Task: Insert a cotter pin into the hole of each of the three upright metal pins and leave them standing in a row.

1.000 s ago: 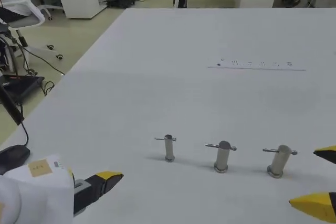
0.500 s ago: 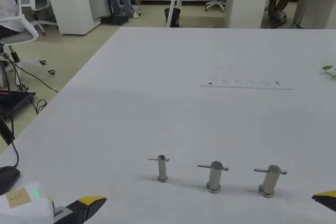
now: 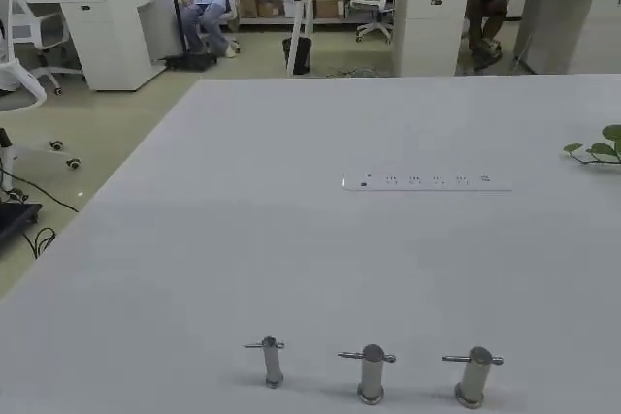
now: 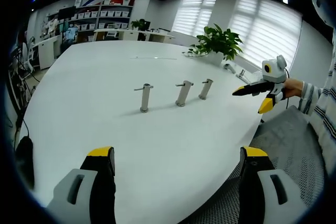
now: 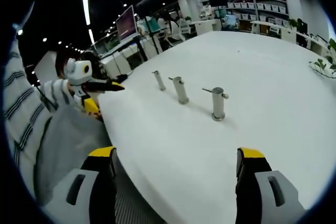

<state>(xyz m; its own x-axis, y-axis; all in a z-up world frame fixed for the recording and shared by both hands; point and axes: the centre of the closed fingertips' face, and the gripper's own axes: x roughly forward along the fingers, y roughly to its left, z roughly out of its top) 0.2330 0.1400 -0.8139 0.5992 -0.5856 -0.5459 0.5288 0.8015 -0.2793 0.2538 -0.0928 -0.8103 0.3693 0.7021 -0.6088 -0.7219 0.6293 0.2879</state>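
"Where are the pins?"

"Three upright metal pins [image 3: 372, 373] stand in a row near your edge of the white table [image 3: 291, 239]. Each has a cotter pin [image 3: 366, 357] through its top."

"And my grippers?"

"Your left gripper [image 4: 177, 153] and right gripper [image 5: 176, 153] hang by the table's near edge, jaws wide apart, holding nothing."

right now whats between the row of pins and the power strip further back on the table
Nothing. In the head view, the stretch of white table between the three metal pins and the power strip is bare.
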